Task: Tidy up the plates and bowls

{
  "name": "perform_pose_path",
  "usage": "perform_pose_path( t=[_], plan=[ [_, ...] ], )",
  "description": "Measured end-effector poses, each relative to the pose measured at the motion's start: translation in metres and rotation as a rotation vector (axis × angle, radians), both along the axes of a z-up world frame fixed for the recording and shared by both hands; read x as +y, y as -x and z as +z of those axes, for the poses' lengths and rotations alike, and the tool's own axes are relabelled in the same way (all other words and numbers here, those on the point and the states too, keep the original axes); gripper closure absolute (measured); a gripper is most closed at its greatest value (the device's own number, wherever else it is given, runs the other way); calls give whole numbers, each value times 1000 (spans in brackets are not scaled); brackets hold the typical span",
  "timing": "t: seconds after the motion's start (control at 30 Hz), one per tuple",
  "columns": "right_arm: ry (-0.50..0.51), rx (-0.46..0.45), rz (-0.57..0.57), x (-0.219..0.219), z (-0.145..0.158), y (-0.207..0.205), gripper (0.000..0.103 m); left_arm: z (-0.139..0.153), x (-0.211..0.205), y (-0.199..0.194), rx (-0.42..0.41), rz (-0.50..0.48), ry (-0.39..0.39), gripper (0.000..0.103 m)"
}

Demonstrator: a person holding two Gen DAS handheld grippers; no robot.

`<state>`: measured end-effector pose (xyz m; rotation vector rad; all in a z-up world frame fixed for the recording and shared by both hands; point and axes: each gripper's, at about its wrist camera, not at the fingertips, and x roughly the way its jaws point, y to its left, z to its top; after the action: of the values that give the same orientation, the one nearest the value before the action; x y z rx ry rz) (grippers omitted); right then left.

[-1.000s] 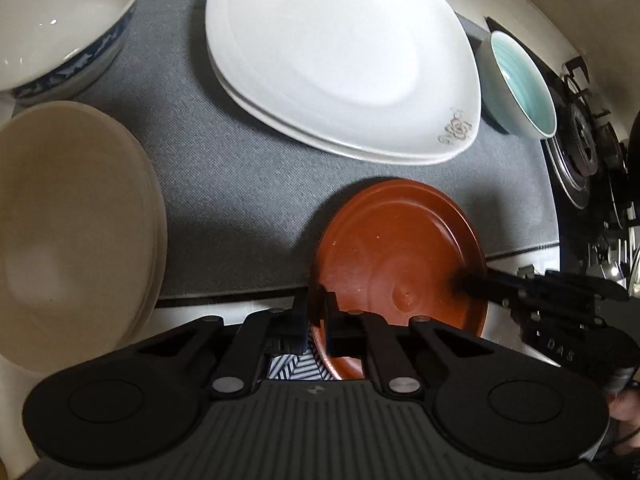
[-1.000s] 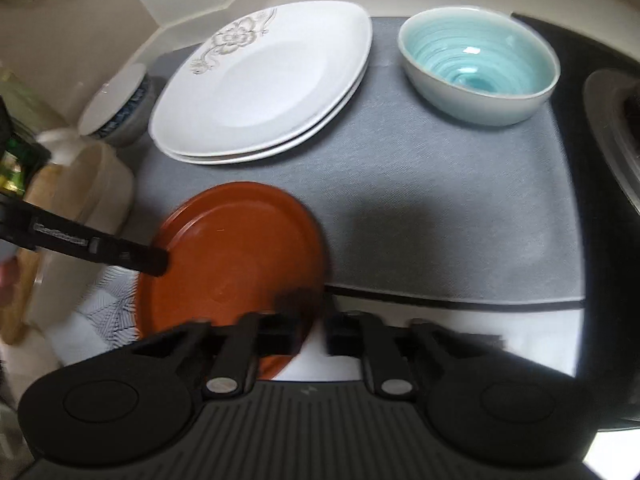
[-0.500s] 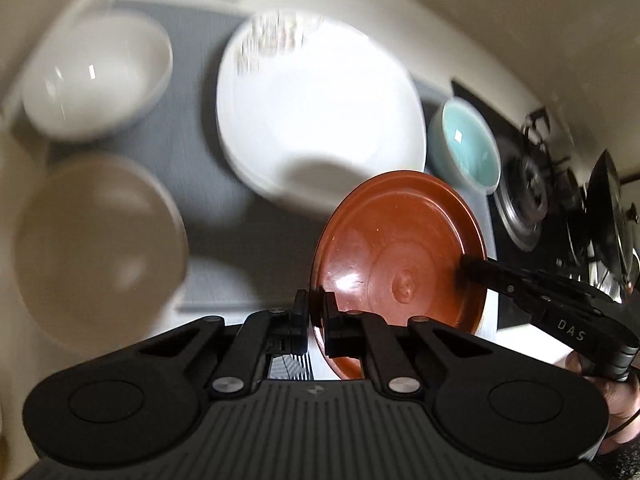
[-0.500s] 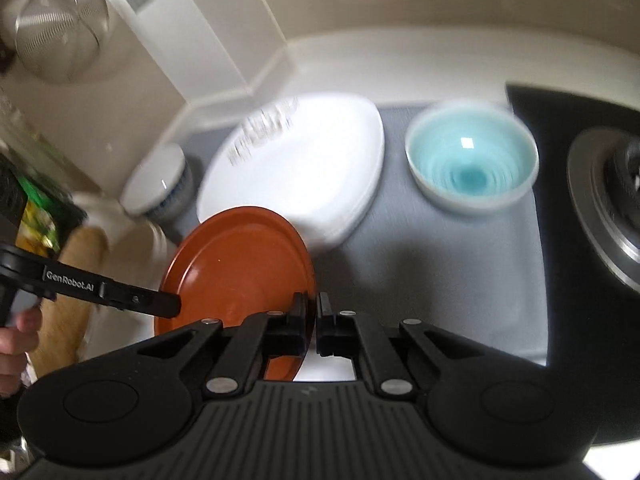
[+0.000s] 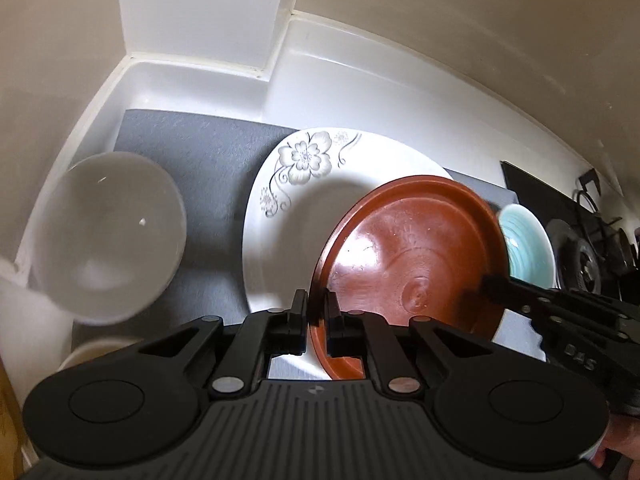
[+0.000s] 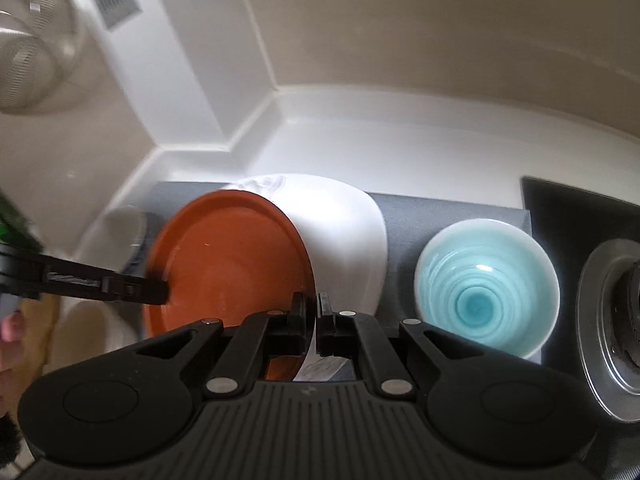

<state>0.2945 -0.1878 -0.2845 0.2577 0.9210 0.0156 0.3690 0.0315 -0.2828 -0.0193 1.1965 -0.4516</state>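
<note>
A red-brown plate is held in the air between both grippers, above the stack of white flowered plates. My left gripper is shut on its near-left rim. My right gripper is shut on its opposite rim, and the plate also shows in the right wrist view. The white plates lie on a grey mat. A turquoise bowl stands on the mat to the right. A white bowl stands at the left.
A beige dish sits at the near left below the white bowl. A black stove with a burner is at the right. White backsplash and a wall corner close the back. Metal strainers hang on the wall at upper left.
Both grippers lifted the red-brown plate off the counter's front edge and carried it up and back. It now hangs over the white flowered plates.
</note>
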Motion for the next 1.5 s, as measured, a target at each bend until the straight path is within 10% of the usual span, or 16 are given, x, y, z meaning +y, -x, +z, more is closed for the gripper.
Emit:
perform_pose_path(
  t=[0.6,0.67,0.77,0.97,1.13,1.5],
  plan=[
    [28,6,-56,-4,-51,-43,97,-43,-6,-42,38,39,-15,96],
    [35,7,-50,-3,-50,-44,91,-40,-5,-39,35,30,-20,89],
    [-22,-42,-80,-8,-45,-35,51,-29,11,-29,6,30,19,67],
    [-50,-105,-118,-2,-26,-15,49,8,89,4,-153,203,-16,38],
    [-108,-153,-100,29,-9,-24,49,-4,149,1,-153,370,-69,57],
    [-224,-62,187,133,-17,-89,61,-37,172,-30,25,449,125,82]
  ],
)
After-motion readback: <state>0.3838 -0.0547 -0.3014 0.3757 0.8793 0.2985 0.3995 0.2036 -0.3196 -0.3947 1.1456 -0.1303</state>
